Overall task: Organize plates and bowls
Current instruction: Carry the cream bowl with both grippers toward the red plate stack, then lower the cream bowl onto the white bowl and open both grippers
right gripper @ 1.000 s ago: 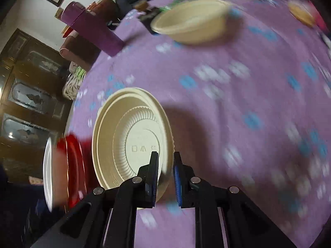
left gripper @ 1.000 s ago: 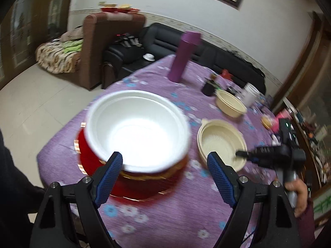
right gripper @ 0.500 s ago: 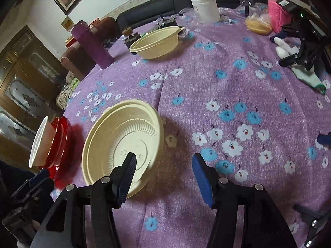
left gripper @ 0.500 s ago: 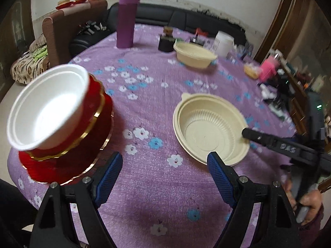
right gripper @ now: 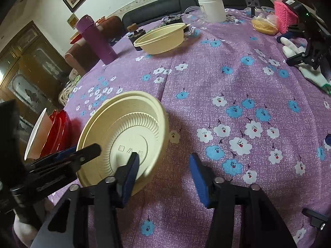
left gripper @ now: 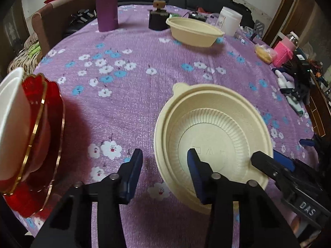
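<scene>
A cream bowl (left gripper: 215,142) lies on the purple flowered table; it also shows in the right wrist view (right gripper: 128,132). My left gripper (left gripper: 165,171) is open, its jaws straddling the bowl's near-left rim; it shows from outside in the right wrist view (right gripper: 86,152). My right gripper (right gripper: 163,171) is open, its left finger over the bowl's near-right rim; it shows in the left wrist view (left gripper: 275,164). A white bowl (left gripper: 10,124) sits on stacked red plates (left gripper: 47,144) at the left. A second cream bowl (left gripper: 194,32) stands at the back.
A purple bottle (left gripper: 106,4), a dark small box (left gripper: 157,19) and a white jar (left gripper: 229,20) stand at the back. A pink holder (left gripper: 283,52), a white glove (right gripper: 306,68) and a spare black gripper (right gripper: 308,41) lie at the right edge.
The left gripper has swung right from the red stack to the cream bowl and narrowed. The right gripper opened, let go of the bowl's rim and drew back slightly.
</scene>
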`<state>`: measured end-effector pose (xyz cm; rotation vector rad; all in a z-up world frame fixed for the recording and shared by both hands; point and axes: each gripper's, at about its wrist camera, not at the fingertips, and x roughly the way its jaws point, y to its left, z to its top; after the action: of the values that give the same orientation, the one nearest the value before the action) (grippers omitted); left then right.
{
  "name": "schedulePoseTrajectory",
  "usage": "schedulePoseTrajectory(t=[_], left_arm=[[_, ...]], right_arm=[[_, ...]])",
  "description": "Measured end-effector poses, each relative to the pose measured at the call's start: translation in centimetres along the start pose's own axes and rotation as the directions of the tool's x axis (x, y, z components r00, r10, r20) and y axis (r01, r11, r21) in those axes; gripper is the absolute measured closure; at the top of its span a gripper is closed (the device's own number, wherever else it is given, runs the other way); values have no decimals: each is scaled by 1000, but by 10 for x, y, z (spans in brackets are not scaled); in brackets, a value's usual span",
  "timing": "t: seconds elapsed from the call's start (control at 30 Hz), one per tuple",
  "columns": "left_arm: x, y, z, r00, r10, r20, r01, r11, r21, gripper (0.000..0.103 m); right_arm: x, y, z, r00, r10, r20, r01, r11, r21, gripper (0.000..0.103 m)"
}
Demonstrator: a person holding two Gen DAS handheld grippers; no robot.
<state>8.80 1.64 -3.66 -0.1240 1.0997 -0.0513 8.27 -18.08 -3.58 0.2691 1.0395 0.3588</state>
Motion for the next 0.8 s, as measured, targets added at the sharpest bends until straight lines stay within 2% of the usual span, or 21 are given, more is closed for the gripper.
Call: schedulePoseTrajectory(t=[0.07,0.17,0.37,0.53,0.63,0.7,0.8], left_arm=[[7,-1,-1,1000,-10,-19,10,1000,0,67],[11,-6,-4,999,-13,-31,14,1000,21,72],[-7,-14,-11,1000,2,9,-2,998,63,75],[-42,-8,-16,997,-19,72,15,998,54,75],[-72,0,-18,990,-11,141,4,999,50,71],[-94,11,-17,981,1,193,-9,999,39,65],[-125,34,-14,962,56,268,-60,998,8,60]], right_arm=[[3,1,-1,1000,13,-1,-13,1000,0,71],[11,2,-3,999,33,-15,-32,999,9,82],[5,11,-9,999,40,10,-40,999,-7,84],[-13,29,-13,998,42,44,-41,998,-41,84],[-23,44,-11,996,59,66,-55,996,-65,84],[-31,60,-6,992,92,84,-85,993,-82,84],[-37,95,6,984,145,102,-131,983,-129,84]])
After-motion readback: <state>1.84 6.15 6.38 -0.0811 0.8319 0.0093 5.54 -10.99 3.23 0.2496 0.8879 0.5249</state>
